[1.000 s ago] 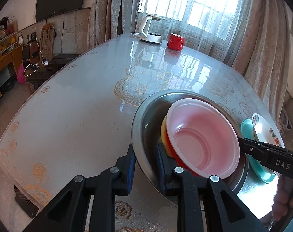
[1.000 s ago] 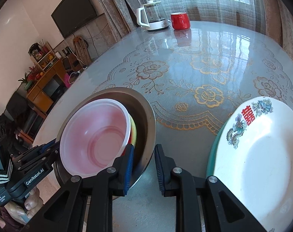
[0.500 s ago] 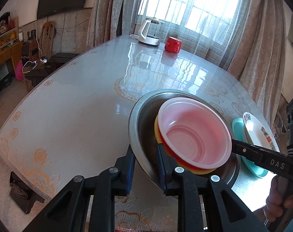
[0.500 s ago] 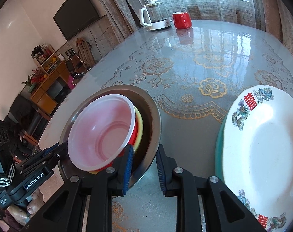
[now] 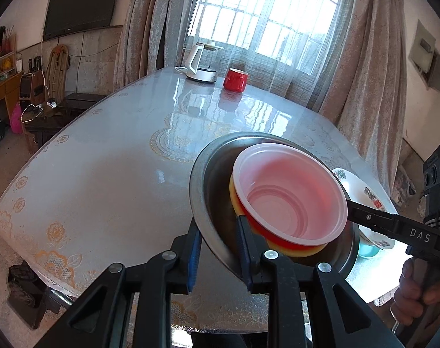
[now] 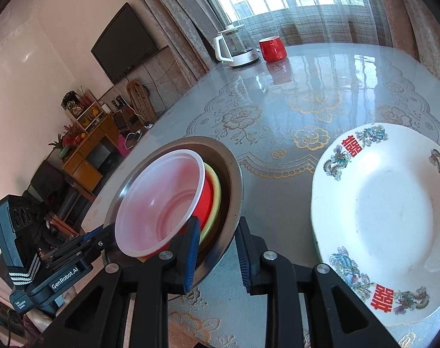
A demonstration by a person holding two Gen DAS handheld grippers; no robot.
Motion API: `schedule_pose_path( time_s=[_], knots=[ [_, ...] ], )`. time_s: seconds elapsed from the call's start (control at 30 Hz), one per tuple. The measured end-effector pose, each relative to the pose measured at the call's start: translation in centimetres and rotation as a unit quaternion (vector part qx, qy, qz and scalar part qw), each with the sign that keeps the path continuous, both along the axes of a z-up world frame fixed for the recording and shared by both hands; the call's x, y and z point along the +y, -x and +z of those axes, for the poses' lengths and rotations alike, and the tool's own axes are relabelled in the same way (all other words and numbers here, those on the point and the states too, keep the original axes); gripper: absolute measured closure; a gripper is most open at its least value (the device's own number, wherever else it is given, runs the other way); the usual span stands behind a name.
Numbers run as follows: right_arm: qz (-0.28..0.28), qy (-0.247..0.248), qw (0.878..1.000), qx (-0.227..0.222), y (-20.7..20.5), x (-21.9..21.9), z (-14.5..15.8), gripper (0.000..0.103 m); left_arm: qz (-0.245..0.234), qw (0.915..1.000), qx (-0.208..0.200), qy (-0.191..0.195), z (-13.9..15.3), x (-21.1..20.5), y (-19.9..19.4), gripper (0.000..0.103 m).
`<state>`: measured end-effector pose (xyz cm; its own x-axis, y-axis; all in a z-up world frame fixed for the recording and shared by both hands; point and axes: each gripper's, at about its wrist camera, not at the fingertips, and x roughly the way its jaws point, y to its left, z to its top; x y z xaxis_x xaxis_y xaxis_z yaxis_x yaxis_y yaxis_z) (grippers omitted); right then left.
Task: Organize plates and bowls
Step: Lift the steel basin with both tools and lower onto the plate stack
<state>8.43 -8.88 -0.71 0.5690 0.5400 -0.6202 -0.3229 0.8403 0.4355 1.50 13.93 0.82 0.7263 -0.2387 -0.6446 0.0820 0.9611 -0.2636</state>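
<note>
left wrist view: the left gripper (image 5: 217, 249) is clamped on the near rim of the steel basin (image 5: 202, 185), which seems lifted off the table (image 5: 104, 174); the nested bowls (image 5: 289, 194) sit inside.

right wrist view: the right gripper (image 6: 217, 255) pinches the opposite rim, and the white plate (image 6: 394, 217), mostly hidden before, lies just right.

Daylight poured through the window (image 5: 266, 14), blowing out its panes and casting streaky glare across the glossy table (image 5: 109, 174). Fisheye distortion bent the edges; corners were vignetted black.
</note>
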Motion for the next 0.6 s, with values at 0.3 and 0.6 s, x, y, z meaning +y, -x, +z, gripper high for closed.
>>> schedule_pose_path(
  time_s=[0.3, 0.6],
  knots=[
    [-0.054, -0.018, 0.998, -0.041, 2.1, -4.8, 2.8, 0.077, -0.056, 0.998, -0.029, 0.004, 3.5, -4.4, -1.3, 0.079],
    [-0.132, -0.02, 0.989, -0.058, 4.2, -11.4, 3.7, 0.077, -0.128, 0.9914, -0.028, -0.004, 4.4, -11.7, -3.4, 0.078]
  ],
)
